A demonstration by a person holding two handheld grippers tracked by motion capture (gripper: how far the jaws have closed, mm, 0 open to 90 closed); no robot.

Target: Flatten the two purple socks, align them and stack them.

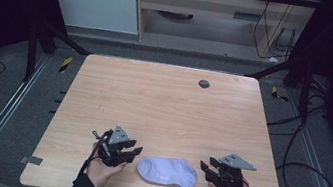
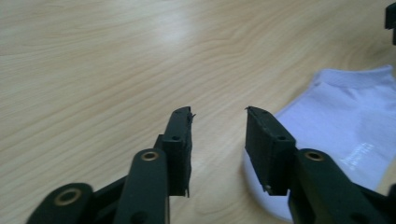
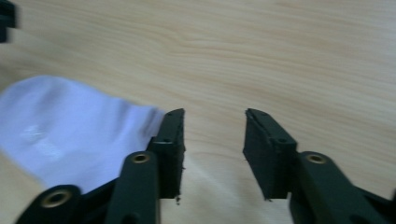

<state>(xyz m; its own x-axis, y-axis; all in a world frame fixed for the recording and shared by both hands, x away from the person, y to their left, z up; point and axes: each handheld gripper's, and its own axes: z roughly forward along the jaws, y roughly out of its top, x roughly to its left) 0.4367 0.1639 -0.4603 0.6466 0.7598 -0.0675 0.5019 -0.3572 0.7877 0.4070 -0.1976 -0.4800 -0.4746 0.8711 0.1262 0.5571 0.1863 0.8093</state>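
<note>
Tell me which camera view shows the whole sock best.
The high view: the sock lies whole and flat on the table, between the left gripper and right gripper. The left gripper view shows part of it; the right gripper view shows a blurred part.

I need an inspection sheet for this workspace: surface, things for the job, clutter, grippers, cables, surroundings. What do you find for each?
Surface: light wooden table, round grey grommet near the far edge.
Job's things: one white sock lying flat near the front edge.
Clutter: nothing seen.
Grippers: left gripper and right gripper flank the sock, jaws open, holding nothing.
Cables: black cables on the floor at right.
Surroundings: dark floor, metal rails, wooden furniture behind.
</note>
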